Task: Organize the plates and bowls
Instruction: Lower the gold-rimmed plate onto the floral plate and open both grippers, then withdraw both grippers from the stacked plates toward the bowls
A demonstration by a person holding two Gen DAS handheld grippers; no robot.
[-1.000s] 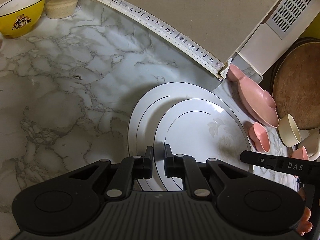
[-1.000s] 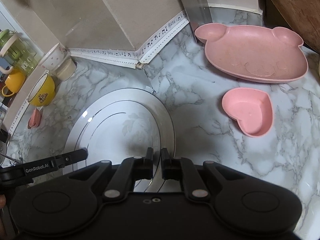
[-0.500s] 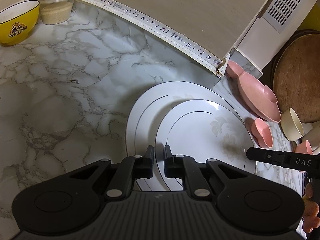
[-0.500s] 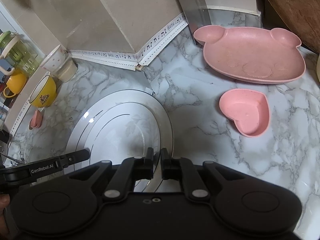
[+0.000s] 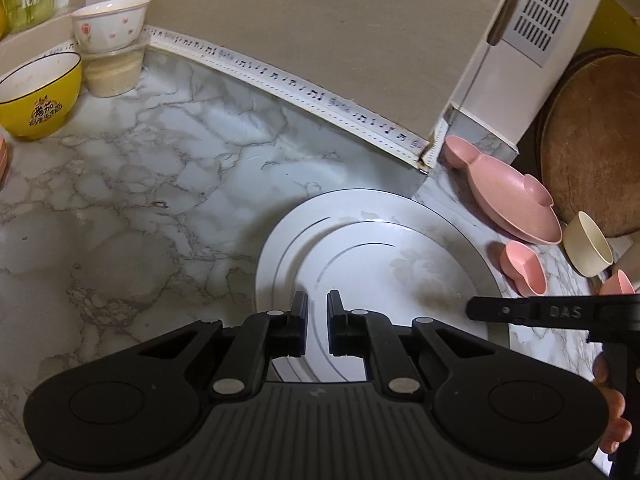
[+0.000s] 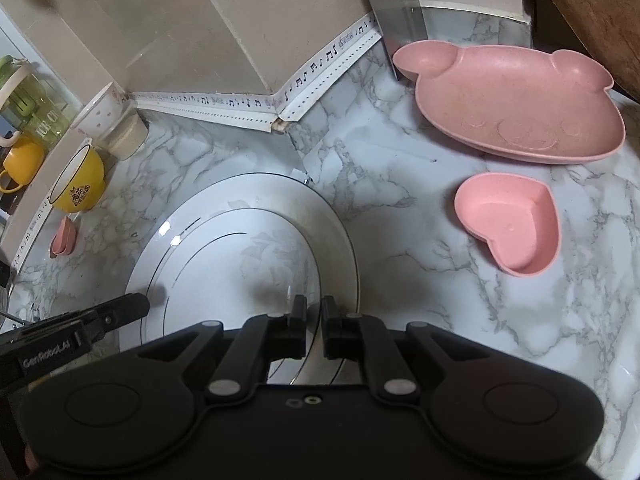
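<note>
We pinch near rim of smaller white gold-lined plate (image 5: 384,280) with both closed tools: left gripper (image 5: 317,322), right gripper (image 6: 314,326). Plate lies on larger white plate (image 5: 280,256); we lower level, centred. Beyond: 1 pink heart-shaped dish (image 6: 510,224).

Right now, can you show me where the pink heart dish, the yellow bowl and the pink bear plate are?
Pink heart-shaped dish (image 6: 510,226): right wrist view, on its flat floor.
Yellow round bowl with a printed logo (image 5: 38,110): left wrist view, on its outer wall.
Pink bear-shaped plate (image 6: 516,108): right wrist view, on its inner face.
</note>
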